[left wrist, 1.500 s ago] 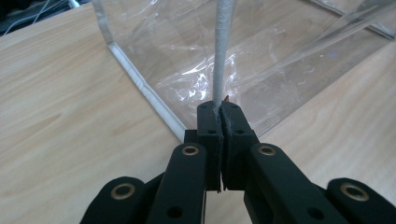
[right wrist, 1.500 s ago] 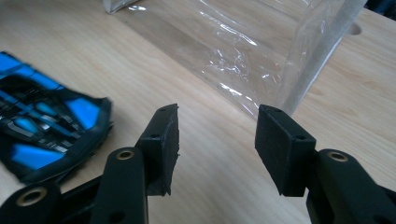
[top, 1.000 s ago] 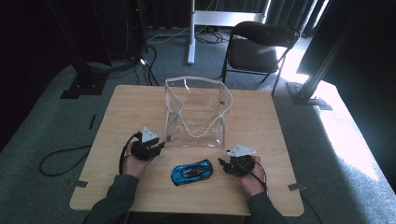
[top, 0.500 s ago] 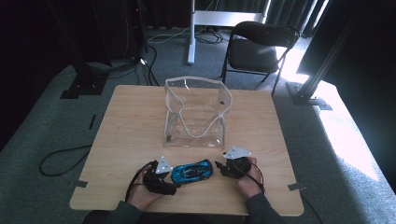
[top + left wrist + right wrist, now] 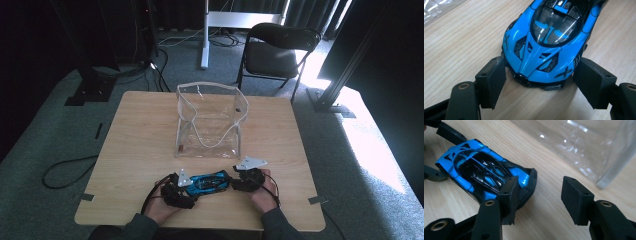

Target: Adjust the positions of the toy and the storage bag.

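Note:
A blue and black toy car [image 5: 207, 182] lies on the wooden table [image 5: 140, 130] near its front edge. My left gripper [image 5: 192, 189] is at the car's nose. In the left gripper view the car's nose [image 5: 549, 42] sits between the two pads of the left gripper [image 5: 541, 82]; its jaws have just been opening and stand wide on either side. My right gripper [image 5: 234, 182] is at the car's tail, open. In the right gripper view one pad [image 5: 509, 195] of the right gripper [image 5: 539, 195] stands against the car's rear [image 5: 481, 175], with bare table in the gap.
A clear plastic bag [image 5: 210, 120] with white trim stands upright and open-topped just behind the car; its wall [image 5: 584, 150] is close to the right gripper. A black folding chair [image 5: 280, 50] stands beyond the table. Cables lie on the carpet at left.
My left hand has come from the left of the bag, toward the front edge and rightward, to the car's nose, jaws wider. The right gripper and the car have stayed put.

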